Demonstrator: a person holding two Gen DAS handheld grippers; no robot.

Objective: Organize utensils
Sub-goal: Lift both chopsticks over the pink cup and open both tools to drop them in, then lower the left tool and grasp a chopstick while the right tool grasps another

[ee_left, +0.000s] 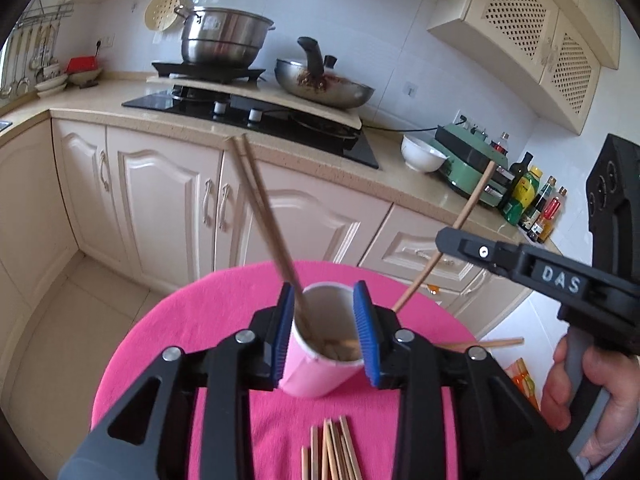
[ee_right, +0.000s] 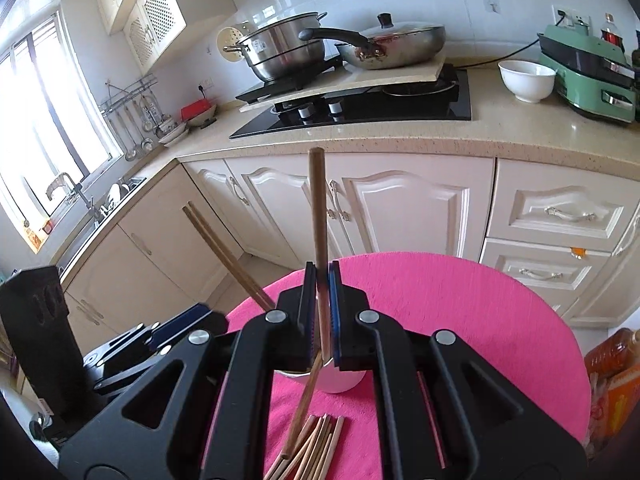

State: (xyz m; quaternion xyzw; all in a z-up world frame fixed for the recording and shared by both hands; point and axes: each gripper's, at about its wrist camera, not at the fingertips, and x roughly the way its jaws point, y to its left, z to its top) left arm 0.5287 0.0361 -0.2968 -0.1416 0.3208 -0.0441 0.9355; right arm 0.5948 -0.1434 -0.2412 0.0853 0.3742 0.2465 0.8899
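Note:
A pink cup point(ee_left: 320, 372) stands on the round table with the pink cloth point(ee_left: 224, 304). My left gripper point(ee_left: 326, 336) is shut on the cup, its blue pads on both sides. Two chopsticks point(ee_left: 264, 216) lean out of the cup to the upper left. My right gripper point(ee_right: 321, 312) is shut on one chopstick point(ee_right: 318, 216), held upright above the cup point(ee_right: 340, 380). In the left wrist view that gripper point(ee_left: 460, 246) and its chopstick point(ee_left: 464, 216) hang to the cup's right. A bundle of loose chopsticks point(ee_left: 332, 452) lies on the cloth near me, also in the right wrist view point(ee_right: 312, 448).
One chopstick point(ee_left: 488, 344) lies at the table's right edge. Behind stands a kitchen counter point(ee_left: 280, 136) with a hob, a steel pot point(ee_left: 224, 36), a pan point(ee_left: 324, 84), a white bowl point(ee_left: 424, 154), a green appliance point(ee_left: 472, 168) and bottles point(ee_left: 532, 200). Cabinets stand below.

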